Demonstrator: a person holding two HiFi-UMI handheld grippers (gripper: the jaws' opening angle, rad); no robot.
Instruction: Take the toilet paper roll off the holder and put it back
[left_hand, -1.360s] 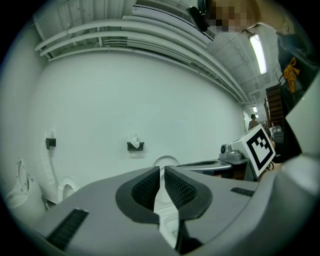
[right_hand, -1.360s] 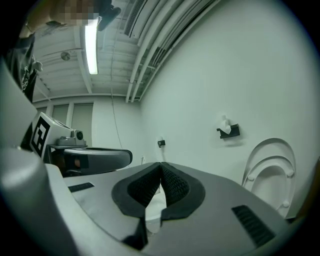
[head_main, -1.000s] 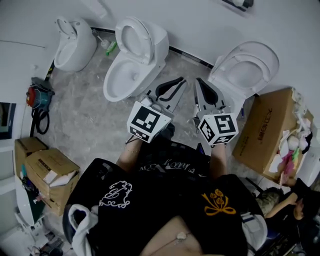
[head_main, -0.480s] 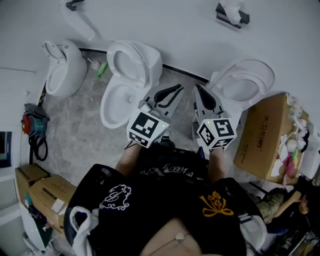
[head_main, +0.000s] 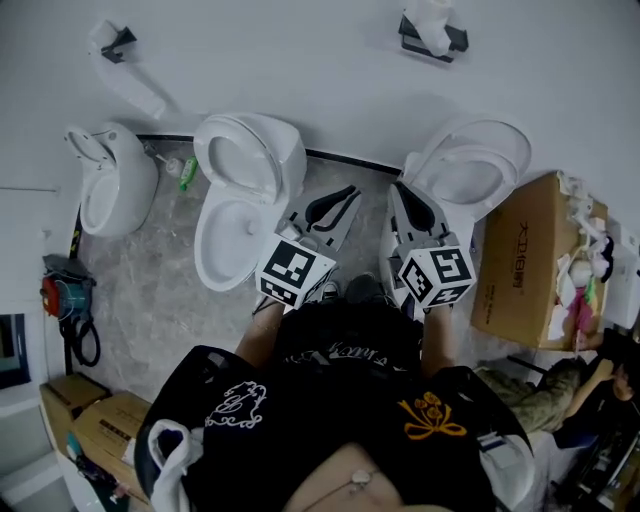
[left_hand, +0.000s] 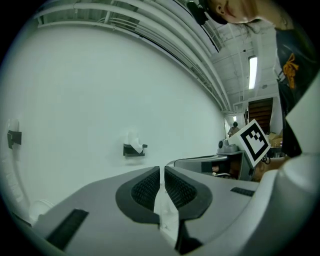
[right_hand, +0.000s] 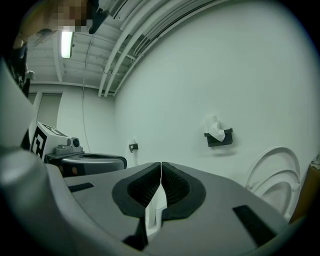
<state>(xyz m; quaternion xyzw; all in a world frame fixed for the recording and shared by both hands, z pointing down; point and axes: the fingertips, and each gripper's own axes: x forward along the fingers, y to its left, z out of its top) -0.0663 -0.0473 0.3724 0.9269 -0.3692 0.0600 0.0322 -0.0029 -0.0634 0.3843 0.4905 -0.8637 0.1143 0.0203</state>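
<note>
Shifted down from the frame's top edge since a second ago, the white toilet paper roll (head_main: 432, 20) now shows whole on its black wall holder (head_main: 455, 40), high on the pale wall (head_main: 300, 80). It is small, a crumpled white tuft, and its round form is hard to make out. Well short of it, the left gripper (head_main: 348, 192) and right gripper (head_main: 400, 188) point wallward, jaws together on nothing.

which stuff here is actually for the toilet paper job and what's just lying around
For the job: toilet paper, its wall holder, left gripper and right gripper, both shut and empty.
Lying about: toilets, cardboard box, green bottle.
</note>
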